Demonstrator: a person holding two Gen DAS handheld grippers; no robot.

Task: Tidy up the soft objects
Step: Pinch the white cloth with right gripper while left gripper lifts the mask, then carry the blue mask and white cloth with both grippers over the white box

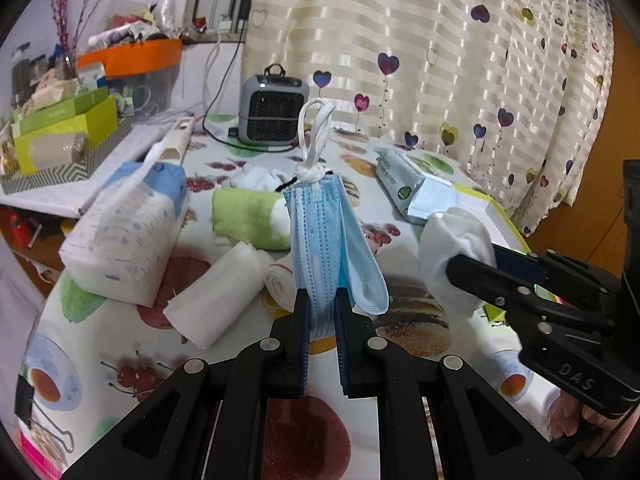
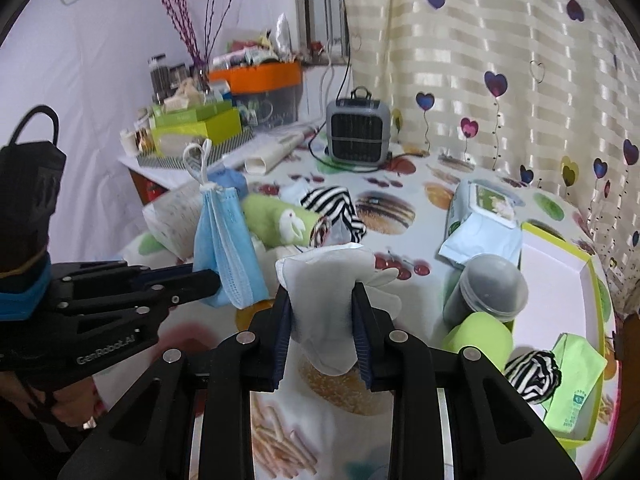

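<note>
My left gripper (image 1: 322, 300) is shut on a bundle of blue face masks (image 1: 328, 236), tied at the top with white ear loops, held above the table; it also shows in the right wrist view (image 2: 226, 240). My right gripper (image 2: 322, 304) is shut on a white sock (image 2: 334, 292), also seen in the left wrist view (image 1: 452, 252). On the table lie a green rolled towel (image 1: 252, 216), a white rolled cloth (image 1: 216, 296), a striped sock (image 2: 336, 208) and a tissue pack (image 1: 128, 232). A green-rimmed box (image 2: 560, 264) at right holds another striped sock (image 2: 532, 372).
A grey heater (image 1: 274, 106) stands at the back by the heart-print curtain. A wet-wipes pack (image 2: 480, 220), a dark lidded cup (image 2: 488, 288) and a green roll (image 2: 480, 336) sit near the box. Cluttered boxes (image 1: 68, 132) fill the back left shelf.
</note>
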